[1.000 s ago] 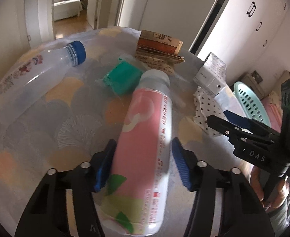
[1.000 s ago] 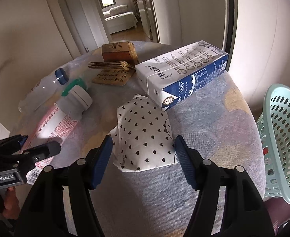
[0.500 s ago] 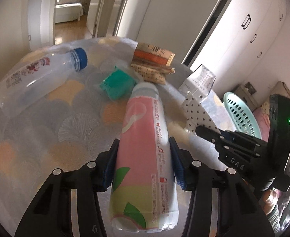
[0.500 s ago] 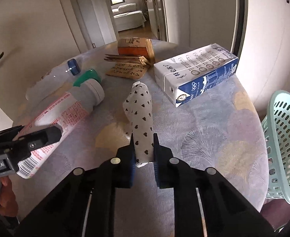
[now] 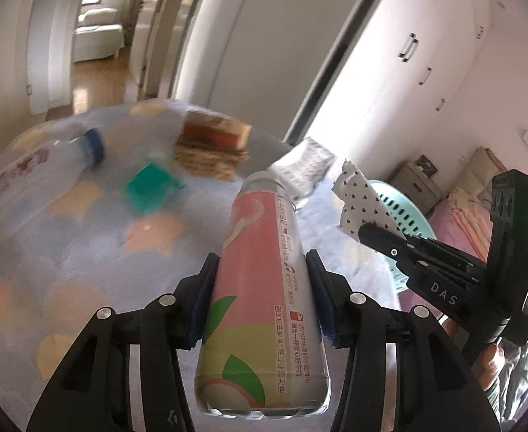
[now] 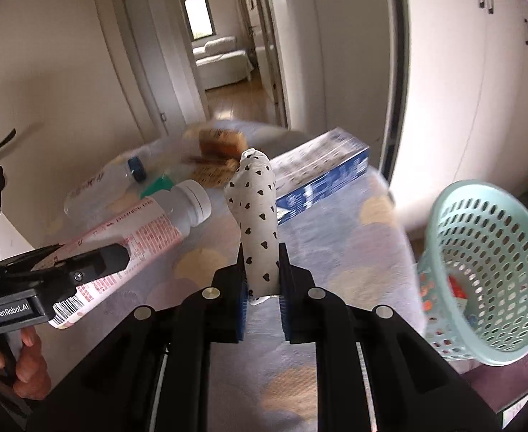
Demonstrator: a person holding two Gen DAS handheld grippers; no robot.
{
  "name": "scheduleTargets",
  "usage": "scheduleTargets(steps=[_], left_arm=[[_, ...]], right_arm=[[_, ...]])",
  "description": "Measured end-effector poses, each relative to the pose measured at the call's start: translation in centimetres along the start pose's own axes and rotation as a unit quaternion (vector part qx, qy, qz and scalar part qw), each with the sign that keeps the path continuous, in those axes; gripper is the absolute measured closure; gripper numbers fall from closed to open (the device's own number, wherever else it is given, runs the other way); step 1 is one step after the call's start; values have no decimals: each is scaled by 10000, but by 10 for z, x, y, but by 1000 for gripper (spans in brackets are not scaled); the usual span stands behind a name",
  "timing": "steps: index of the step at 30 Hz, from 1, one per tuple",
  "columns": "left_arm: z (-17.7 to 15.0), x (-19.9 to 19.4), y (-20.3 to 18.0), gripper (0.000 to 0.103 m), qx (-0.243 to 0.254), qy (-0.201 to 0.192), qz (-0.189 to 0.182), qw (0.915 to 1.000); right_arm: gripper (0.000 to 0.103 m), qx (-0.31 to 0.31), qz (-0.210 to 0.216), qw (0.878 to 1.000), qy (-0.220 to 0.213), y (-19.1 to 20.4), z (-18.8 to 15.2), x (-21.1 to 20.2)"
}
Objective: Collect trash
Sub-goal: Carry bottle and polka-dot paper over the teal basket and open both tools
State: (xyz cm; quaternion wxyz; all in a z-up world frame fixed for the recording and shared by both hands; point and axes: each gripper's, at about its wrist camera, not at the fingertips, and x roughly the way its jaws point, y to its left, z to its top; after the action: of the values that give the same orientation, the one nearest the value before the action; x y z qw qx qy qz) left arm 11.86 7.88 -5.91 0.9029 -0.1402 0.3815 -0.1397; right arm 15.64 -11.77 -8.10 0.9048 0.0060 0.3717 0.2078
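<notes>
— Holding two pieces at once, were you?

— Yes. My left gripper (image 5: 260,288) was clamped on the pink drink bottle (image 5: 264,288), its blue pads pressed to both sides of the body, cap end pointing toward the middle of the frame. My right gripper (image 6: 262,280) was pinched nearly closed on the heart-print paper wrapper (image 6: 256,216), which stood up crumpled between the pads at the centre of its view.

— Which step was that, by your reckoning?

— I judged it the carry: both items looked clear of the table (image 6: 336,252), and the mint basket (image 6: 487,273) sat at the right edge of the frame, just beside the table, some scraps already inside it. The next move called for swinging each piece over the rim before letting go, wrapper first since it was nearer.

— What was left on the surface?

— A clear bottle with a blue cap (image 5: 48,169) at the left, a green wrapper (image 5: 148,187) near the middle, a brown carton (image 5: 213,140) on some flat card, and a blue-and-white milk carton (image 6: 321,176) lying on its side. All blurred in the left view.

— And the room?

— A round table under a pastel fan-patterned cloth, white wardrobe doors at the upper right, a doorway at the upper left opening onto wood floor and a pale sofa.
</notes>
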Motion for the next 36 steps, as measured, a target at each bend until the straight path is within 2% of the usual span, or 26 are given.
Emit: scheduleTargets(steps=[5,18,29,36], left_arm=[[10,5,-26,56,219,-60,-176,9996],[34,54,-122,56,914,33,-807,9925],[38,125,-198,56,1370,469,-1372,9799],[39,175,-227,56,1474,766,-1448,9754]], right_arm=[[90,98,-203,9994,-258,-18,4,-21],[90,935,-798,9903,-650,-108,-1,-67],[90,2086,-1473,9662,-336,-200,-24,-68],[90,2672,-1768,9473,-29,-242,-44,-59]])
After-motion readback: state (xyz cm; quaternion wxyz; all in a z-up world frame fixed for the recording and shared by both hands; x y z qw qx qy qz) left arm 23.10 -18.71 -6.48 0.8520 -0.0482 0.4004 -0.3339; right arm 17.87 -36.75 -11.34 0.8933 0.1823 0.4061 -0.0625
